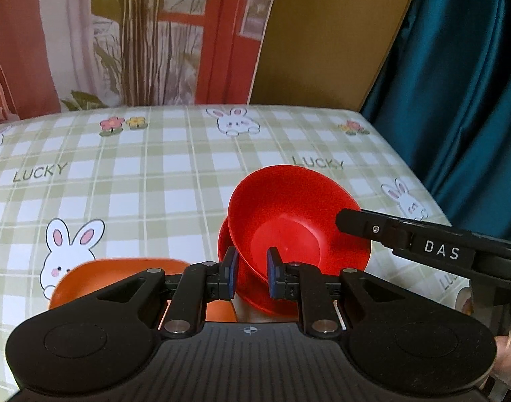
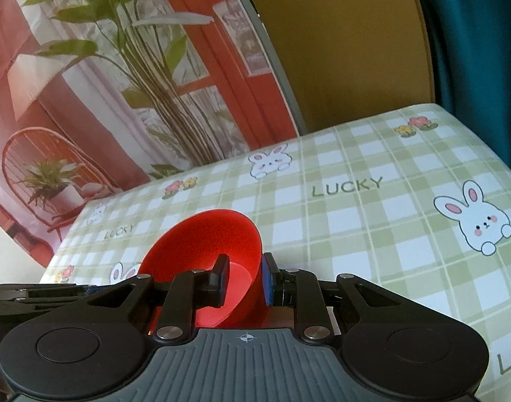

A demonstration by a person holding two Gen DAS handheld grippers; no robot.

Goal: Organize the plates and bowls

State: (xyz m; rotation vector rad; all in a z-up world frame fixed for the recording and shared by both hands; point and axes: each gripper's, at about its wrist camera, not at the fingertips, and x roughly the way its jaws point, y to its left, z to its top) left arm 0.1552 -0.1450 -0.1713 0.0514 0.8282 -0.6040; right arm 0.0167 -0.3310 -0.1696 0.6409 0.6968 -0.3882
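- Holding one red bowl (image 1: 289, 221) with both grippers, we keep it tilted above the counter (image 1: 128, 181).
- Our left gripper (image 1: 250, 274) pinches its near rim at 6 o'clock; our right gripper (image 2: 243, 279) pinches the rim at 3 o'clock.
- It looks light, stiff, slick plastic, so we would grip the rim.
- An orange plate (image 1: 121, 278) lies at 8 o'clock.
- We read "LUCKY" on the cloth and "DAS" on the right gripper.

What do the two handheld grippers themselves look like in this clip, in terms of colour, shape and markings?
Both are matte black. The left gripper has linkage arms with silver pivot pins, blue-padded fingers, two round housings and a ribbed grey base bearing a small crosshair mark. The right gripper is built the same; seen from the left wrist, its side carries white "DAS" lettering. No cables or sleeves show.
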